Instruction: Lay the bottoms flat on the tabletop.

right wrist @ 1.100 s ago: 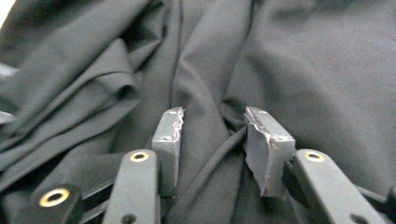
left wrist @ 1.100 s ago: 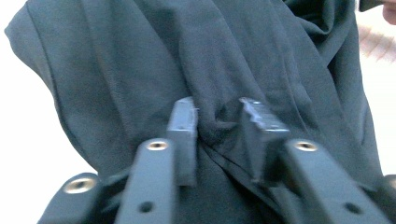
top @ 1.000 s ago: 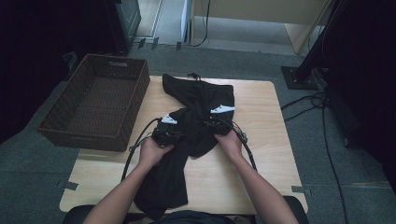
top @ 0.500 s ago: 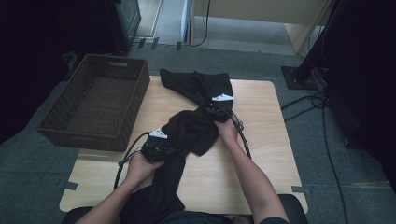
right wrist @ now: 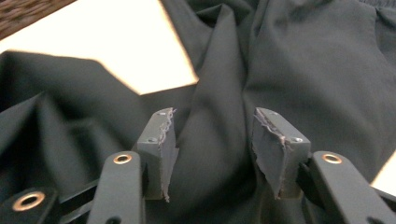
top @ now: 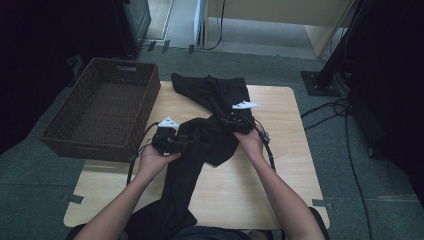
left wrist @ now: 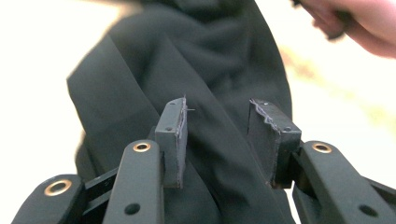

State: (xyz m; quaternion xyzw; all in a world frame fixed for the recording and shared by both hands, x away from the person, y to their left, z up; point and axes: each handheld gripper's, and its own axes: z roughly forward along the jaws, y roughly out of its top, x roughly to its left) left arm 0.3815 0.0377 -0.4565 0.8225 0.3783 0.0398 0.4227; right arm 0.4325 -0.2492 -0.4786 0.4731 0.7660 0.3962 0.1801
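Note:
A black garment (top: 210,145) lies crumpled along the wooden table (top: 280,165), one end hanging over the near edge. My left gripper (top: 182,141) sits at the bunched middle's left side and my right gripper (top: 231,121) at its far right side. In the left gripper view the left gripper (left wrist: 217,140) has just been opening; dark cloth (left wrist: 187,56) lies beyond the gap, unpinched. In the right gripper view the right gripper (right wrist: 212,154) has also just been opening, with folds of the garment (right wrist: 303,70) under it and no cloth between the pads.
A brown wicker basket (top: 105,110) stands off the table's left side. Cables (top: 345,120) run over the floor at the right. Bare tabletop lies near right and near left of the garment. The other hand (left wrist: 355,23) appears at the left gripper view's top right.
The two grippers, close together on the bunched cloth a second ago, have drawn apart. Both have let go of the cloth, which now rests folded over the middle.

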